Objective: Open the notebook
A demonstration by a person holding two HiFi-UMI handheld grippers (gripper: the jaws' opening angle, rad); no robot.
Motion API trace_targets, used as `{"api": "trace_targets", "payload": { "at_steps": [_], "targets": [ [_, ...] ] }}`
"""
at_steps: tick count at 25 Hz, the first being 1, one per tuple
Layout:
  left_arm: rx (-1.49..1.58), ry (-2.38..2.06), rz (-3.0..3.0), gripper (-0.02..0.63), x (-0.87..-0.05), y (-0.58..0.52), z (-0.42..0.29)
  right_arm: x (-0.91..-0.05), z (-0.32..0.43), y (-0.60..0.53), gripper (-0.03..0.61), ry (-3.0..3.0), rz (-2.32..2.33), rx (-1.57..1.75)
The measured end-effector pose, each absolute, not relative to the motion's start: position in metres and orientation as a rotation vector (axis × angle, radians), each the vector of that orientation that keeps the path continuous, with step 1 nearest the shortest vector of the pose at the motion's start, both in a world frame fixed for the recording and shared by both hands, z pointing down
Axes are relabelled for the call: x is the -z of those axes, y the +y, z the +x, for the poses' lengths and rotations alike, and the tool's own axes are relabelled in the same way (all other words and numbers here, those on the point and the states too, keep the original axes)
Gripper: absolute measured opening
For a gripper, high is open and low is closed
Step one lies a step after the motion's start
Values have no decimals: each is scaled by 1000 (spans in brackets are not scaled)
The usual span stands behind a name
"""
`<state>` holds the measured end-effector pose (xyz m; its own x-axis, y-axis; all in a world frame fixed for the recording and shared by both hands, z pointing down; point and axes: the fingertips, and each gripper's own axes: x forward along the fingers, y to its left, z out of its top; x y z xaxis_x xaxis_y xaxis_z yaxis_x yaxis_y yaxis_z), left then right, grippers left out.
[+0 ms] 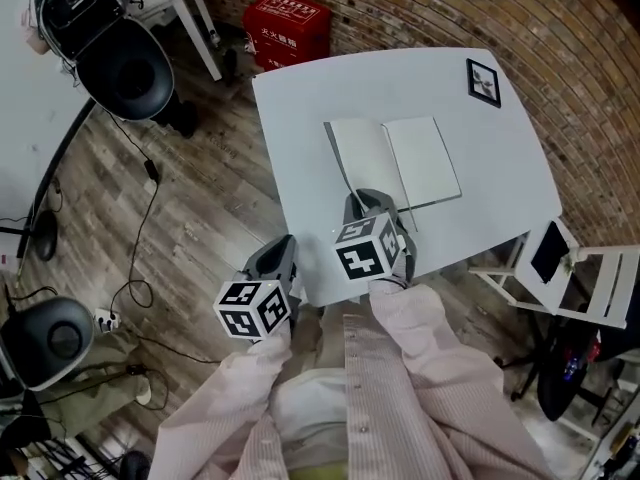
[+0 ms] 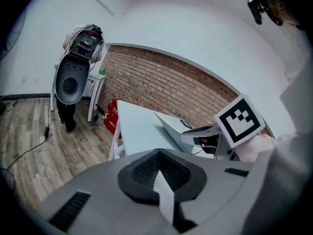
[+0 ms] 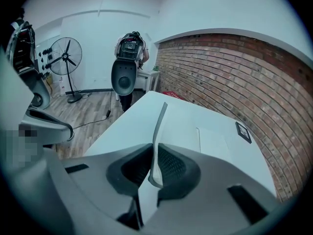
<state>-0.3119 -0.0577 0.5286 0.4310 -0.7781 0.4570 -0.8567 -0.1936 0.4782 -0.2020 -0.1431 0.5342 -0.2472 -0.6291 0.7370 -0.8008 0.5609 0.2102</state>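
Observation:
The notebook (image 1: 425, 158) lies on the white table (image 1: 500, 178) with a white page flat. Its thin grey cover (image 3: 157, 126) stands up on edge, and my right gripper (image 3: 154, 153) is shut on the cover's near edge. In the head view the right gripper (image 1: 372, 206) sits at the notebook's near left corner. The left gripper view shows the raised cover (image 2: 168, 126) with the right gripper's marker cube (image 2: 239, 122) behind it. My left gripper (image 1: 278, 253) hangs off the table's near left corner, away from the notebook. Its pads (image 2: 159, 163) meet with nothing held.
A small black-framed card (image 1: 483, 81) lies at the table's far right corner. A red crate (image 1: 287, 28) stands on the wood floor behind the table, a white chair (image 1: 585, 278) at the right, and a black round lamp head (image 1: 130, 68) with cables at the left.

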Motion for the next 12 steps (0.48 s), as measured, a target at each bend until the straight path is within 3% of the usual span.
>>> {"api": "trace_targets", "payload": {
  "at_steps": [12],
  "targets": [
    [-128,-1433,1929,-8,-530,-53,-304,-563,-220,-142,38,-2009,1038,-313]
  ]
}}
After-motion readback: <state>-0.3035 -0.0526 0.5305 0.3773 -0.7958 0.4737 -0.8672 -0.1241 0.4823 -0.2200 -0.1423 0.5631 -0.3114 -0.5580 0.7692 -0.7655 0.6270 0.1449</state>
